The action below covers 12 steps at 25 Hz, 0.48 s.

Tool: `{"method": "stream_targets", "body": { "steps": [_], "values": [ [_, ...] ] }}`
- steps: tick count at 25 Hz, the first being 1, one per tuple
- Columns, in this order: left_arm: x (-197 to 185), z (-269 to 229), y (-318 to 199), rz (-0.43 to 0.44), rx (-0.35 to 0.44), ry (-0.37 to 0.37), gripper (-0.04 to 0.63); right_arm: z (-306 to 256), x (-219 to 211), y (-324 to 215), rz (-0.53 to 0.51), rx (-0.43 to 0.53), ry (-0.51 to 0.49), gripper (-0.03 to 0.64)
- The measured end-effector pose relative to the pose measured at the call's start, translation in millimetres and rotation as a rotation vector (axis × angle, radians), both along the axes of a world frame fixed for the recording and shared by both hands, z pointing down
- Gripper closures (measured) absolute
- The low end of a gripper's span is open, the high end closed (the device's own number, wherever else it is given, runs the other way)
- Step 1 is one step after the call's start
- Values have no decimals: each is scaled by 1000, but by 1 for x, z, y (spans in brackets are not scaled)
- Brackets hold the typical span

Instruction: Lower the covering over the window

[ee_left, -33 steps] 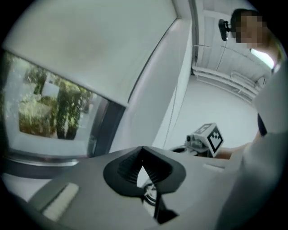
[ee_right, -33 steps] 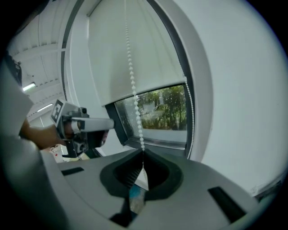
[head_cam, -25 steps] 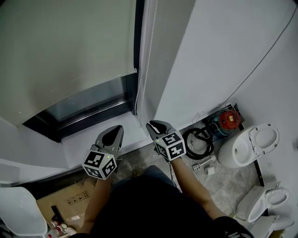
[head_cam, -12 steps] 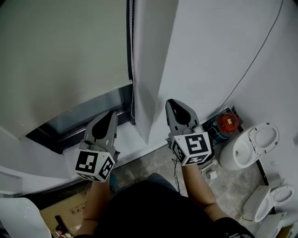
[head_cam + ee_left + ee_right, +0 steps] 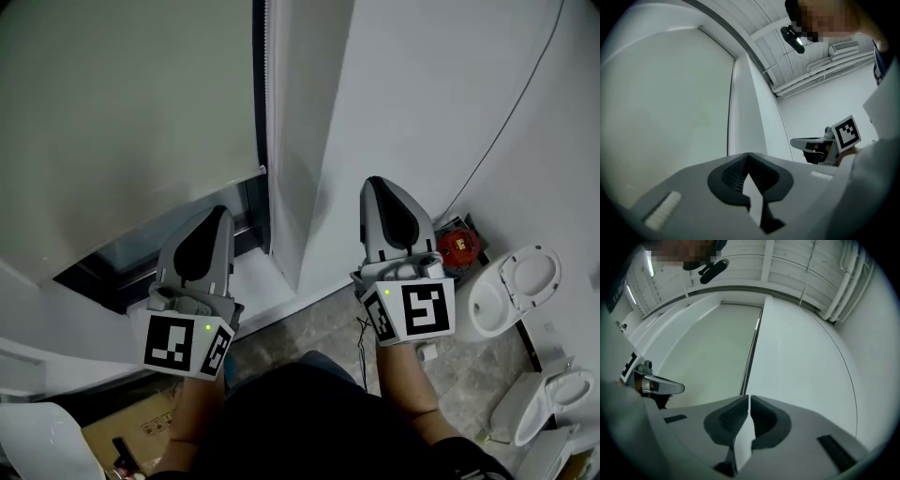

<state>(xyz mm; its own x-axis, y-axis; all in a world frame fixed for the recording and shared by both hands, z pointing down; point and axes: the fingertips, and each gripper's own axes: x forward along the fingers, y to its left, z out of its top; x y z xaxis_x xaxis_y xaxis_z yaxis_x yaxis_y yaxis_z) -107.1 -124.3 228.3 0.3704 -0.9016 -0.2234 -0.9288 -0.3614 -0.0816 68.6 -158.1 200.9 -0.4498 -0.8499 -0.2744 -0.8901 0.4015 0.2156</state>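
Note:
A pale roller blind point(image 5: 122, 122) covers most of the window, with a dark strip of glass point(image 5: 141, 248) bare below its bottom edge. Its bead chain point(image 5: 267, 112) hangs down the window's right side. My left gripper point(image 5: 220, 214) is shut and empty, raised in front of the blind's lower edge. My right gripper point(image 5: 378, 183) is also shut and empty, in front of the white wall to the right of the chain. In the left gripper view the shut gripper point(image 5: 748, 154) faces the blind point(image 5: 670, 103). In the right gripper view the gripper point(image 5: 748, 398) points just below the chain point(image 5: 751, 352).
A white wall pier point(image 5: 403, 103) stands right of the window, with a thin cable point(image 5: 511, 122) running down it. Two white toilets point(image 5: 511, 291) and a red device point(image 5: 457, 246) sit on the floor at the right. A cardboard box point(image 5: 122, 431) lies at lower left under the white sill point(image 5: 253, 291).
Both grippers have risen and tipped upward. The right one has moved right, from near the chain's foot to in front of the wall. The blind has not moved.

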Motion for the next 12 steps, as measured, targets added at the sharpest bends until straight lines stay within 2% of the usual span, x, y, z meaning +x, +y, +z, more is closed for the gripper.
{"method": "stream_targets", "body": {
  "steps": [4, 12],
  "values": [
    [-2, 9, -1, -13, -26, -9, 584, 4, -5, 3, 4, -2, 15, 598],
    [-4, 14, -2, -11, -36, -8, 584, 21, -30, -2, -73, -61, 41, 604]
  ]
}}
